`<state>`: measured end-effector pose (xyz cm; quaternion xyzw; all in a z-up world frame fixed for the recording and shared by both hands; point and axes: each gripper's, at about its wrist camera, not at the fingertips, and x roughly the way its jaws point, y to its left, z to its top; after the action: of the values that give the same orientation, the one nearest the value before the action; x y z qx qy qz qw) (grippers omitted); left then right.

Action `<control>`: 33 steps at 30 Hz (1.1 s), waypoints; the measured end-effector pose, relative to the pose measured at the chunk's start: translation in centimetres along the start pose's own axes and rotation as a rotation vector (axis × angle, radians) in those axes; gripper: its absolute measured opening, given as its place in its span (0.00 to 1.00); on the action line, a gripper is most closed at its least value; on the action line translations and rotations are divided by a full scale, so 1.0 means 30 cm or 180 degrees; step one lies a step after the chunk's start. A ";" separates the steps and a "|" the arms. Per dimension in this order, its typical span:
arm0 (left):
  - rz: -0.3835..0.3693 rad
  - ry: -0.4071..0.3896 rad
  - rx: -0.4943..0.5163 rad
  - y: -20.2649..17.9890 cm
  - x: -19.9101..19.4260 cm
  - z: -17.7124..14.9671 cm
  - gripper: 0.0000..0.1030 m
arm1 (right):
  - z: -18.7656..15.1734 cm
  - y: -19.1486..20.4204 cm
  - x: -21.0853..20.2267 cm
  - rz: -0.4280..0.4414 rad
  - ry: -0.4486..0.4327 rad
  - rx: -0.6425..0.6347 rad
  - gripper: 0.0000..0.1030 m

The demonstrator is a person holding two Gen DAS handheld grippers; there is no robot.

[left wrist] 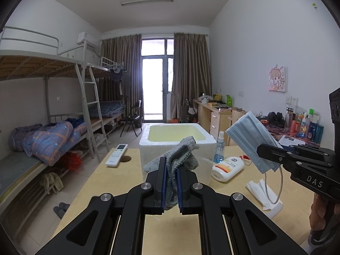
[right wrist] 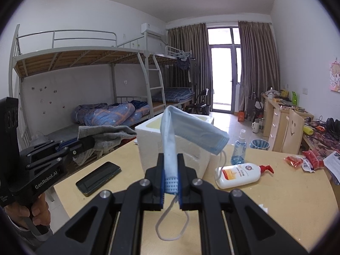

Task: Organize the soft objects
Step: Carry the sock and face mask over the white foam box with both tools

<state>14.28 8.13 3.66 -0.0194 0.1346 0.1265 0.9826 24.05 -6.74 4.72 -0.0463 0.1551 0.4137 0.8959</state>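
Observation:
My left gripper (left wrist: 171,165) is shut on a grey cloth (left wrist: 180,155) and holds it above the table, just in front of the white foam box (left wrist: 197,144). It also shows in the right wrist view (right wrist: 85,143) with the grey cloth (right wrist: 106,132). My right gripper (right wrist: 171,167) is shut on a light blue face mask (right wrist: 191,129), held up near the foam box (right wrist: 148,146). In the left wrist view the right gripper (left wrist: 265,148) holds the mask (left wrist: 252,140) to the right of the box, its ear loop hanging down.
On the wooden table (left wrist: 119,182) lie a white remote (left wrist: 116,155), a blue spray bottle (left wrist: 219,148), a white lotion bottle (left wrist: 228,167) and white tissue (left wrist: 261,189). A black phone (right wrist: 98,175) and red snack packets (right wrist: 306,161) lie on it too. Bunk beds stand at the left.

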 end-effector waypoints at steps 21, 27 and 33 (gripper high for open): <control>-0.0062 0.0097 0.0058 0.054 0.221 0.093 0.08 | 0.122 -0.023 0.209 -0.0068 0.0209 -0.0203 0.12; -0.0080 0.0170 0.0076 0.061 0.281 0.123 0.08 | 0.151 -0.036 0.253 -0.0056 0.0232 -0.0233 0.12; -0.0039 0.0151 0.0104 0.063 0.330 0.152 0.08 | 0.176 -0.048 0.314 -0.0040 0.0270 -0.0248 0.12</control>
<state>24.22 12.70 5.36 -0.0072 0.1598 0.1177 0.9801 32.13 0.27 6.68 -0.0997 0.1764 0.4115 0.8886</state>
